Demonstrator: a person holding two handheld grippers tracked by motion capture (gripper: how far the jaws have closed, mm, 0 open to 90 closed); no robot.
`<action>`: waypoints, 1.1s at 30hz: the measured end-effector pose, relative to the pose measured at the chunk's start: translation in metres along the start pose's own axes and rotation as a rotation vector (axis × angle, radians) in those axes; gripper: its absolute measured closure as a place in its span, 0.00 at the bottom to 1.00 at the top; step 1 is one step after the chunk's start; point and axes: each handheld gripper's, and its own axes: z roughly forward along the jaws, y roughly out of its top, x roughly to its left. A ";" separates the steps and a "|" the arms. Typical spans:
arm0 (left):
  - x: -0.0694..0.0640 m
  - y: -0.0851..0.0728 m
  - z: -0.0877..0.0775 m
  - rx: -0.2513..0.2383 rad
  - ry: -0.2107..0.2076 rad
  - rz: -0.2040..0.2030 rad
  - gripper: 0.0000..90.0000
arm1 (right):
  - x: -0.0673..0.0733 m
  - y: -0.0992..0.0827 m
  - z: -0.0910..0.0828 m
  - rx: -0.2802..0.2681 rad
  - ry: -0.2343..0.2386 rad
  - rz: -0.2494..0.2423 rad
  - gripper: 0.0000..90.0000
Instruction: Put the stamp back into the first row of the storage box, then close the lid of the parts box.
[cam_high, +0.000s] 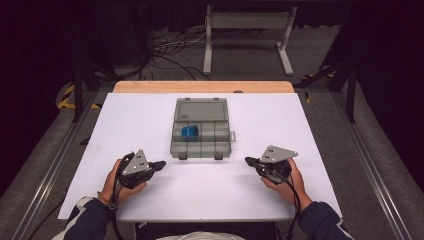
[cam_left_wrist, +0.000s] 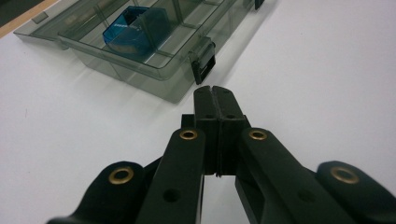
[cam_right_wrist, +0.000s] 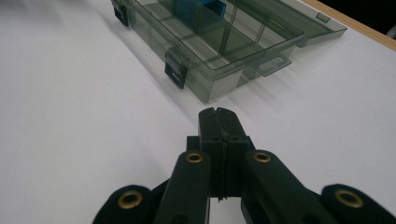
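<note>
Both tools, left tool (cam_high: 161, 164) and right tool (cam_high: 247, 160), are held closed and empty beside the open compartment box (cam_high: 201, 129); its blue insert (cam_high: 190, 132) is untouched, nothing begun

Each hand carries a black two-jaw gripper, the left gripper (cam_high: 161, 164) and right gripper (cam_high: 248, 160) each topped by a grey three-cornered plate with small holes. Brass-coloured rivets stud the black jaw arms, and black cables trail back along the wrists. The person wears dark navy sleeves with a white band at the left cuff.

White counter (cam_high: 150, 120) with a wooden far edge (cam_high: 200, 87); beyond it, a white metal stand (cam_high: 247, 37) and tangled cables (cam_high: 165, 47) on grey floor.
</note>
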 end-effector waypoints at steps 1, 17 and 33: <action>0.000 0.000 0.000 0.001 0.000 0.001 1.00 | 0.000 0.000 0.000 0.002 0.000 0.000 1.00; 0.001 -0.002 0.001 0.010 0.012 -0.006 1.00 | -0.002 -0.001 0.002 0.023 0.001 0.003 1.00; 0.024 0.005 0.011 0.030 0.040 -0.020 1.00 | -0.024 0.008 0.012 0.042 -0.023 0.038 1.00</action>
